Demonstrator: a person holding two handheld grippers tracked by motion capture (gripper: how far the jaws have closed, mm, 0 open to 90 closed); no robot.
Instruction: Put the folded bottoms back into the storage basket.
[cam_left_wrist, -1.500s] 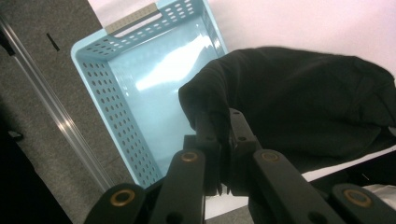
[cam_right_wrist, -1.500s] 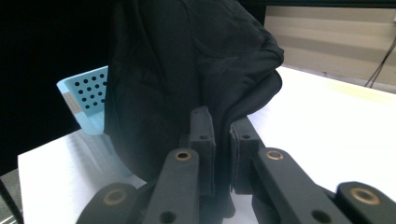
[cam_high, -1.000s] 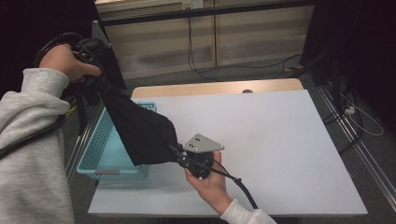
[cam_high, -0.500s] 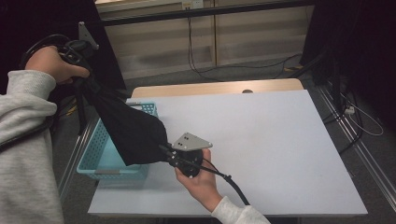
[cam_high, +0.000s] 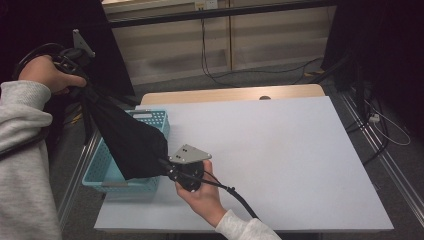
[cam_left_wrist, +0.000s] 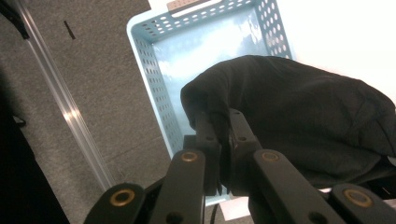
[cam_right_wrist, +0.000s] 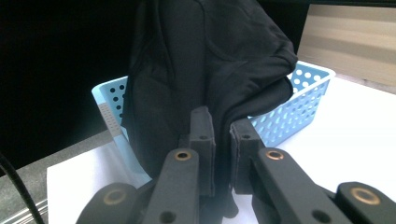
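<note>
R hand (cam_high: 202, 195) came in from the bottom edge of the high view, white cuff showing, palm wrapped round the right gripper (cam_high: 165, 167), which pointed level twd the basket w/ its grey plate on top and cable trailing back over the table (cam_high: 280, 150). Its jaws were nearly closed, pinching the low end of a black cloth (cam_high: 132, 145); in the right gripper view the fabric (cam_right_wrist: 205, 60) was caught between the pads and rose straight up in front of them. The cloth hung stretched on a slant betw. the two grippers, its lower bulk over the near right part of a light blue perforated basket (cam_high: 97, 172) that sat at the table's left edge, partly overhanging it. Farther off & higher, L hand (cam_high: 47, 75), in a grey sleeve, was raised well above table level beyond the left edge, fist round the left gripper (cam_high: 82, 82). Its jaws were also almost shut, clamped on the cloth's top corner; in the left gripper view the cloth (cam_left_wrist: 299, 107) bunched over the tips, w/ the basket (cam_left_wrist: 154, 79) below.
</note>
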